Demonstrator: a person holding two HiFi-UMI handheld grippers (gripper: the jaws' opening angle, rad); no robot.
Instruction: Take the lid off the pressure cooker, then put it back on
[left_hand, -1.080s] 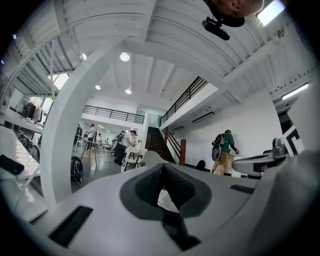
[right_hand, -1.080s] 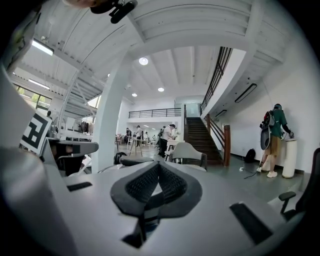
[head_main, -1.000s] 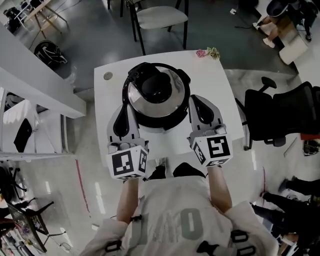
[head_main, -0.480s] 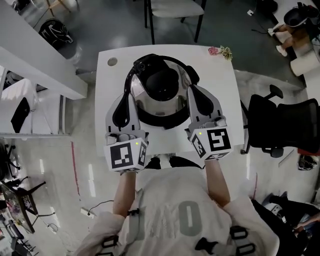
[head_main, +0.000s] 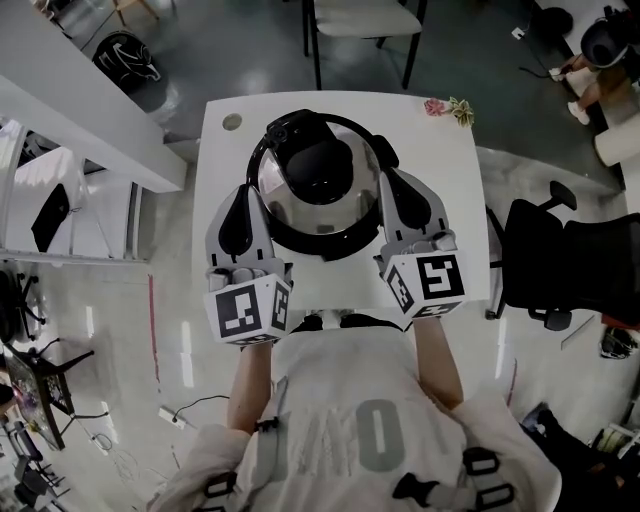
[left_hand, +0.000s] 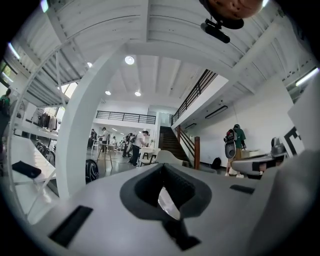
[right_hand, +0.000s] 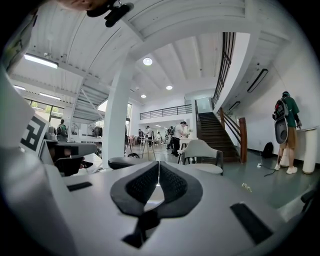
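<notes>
1. Nearest the head camera is the person's light shirt (head_main: 350, 430), with both forearms reaching forward to the near edge of the white table (head_main: 450, 160).
2. The left gripper (head_main: 248, 192) is held level at the left of the pressure cooker (head_main: 300, 238). In its own view the jaws (left_hand: 162, 170) are pressed together with nothing between them. Only a thin bright sliver shows through the notch behind the pads.
3. The right gripper (head_main: 390, 180) mirrors it on the cooker's right side. Its ribbed pads (right_hand: 158, 170) meet along one line and it is clenched on nothing.
4. Both grippers lie just beside the cooker's black rim – whether either one touches it cannot be told from above.
5. The cooker stands on the middle of the table between the two grippers. The shiny domed lid (head_main: 285, 205) sits on the pot, and its black handle (head_main: 318, 165) runs toward the far-left side.
6. Farther back on the table are a round grommet (head_main: 232, 121) near the far-left corner and a small pink-and-green flower-like item (head_main: 447, 107) at the far-right corner.
7. Beyond the table stands a pale-seated chair (head_main: 362, 18), and a black office chair (head_main: 570, 265) is off to the right.
8. Farthest off – in the right gripper view – are a white pillar (right_hand: 117, 125), a staircase (right_hand: 215, 132) and some people standing.
</notes>
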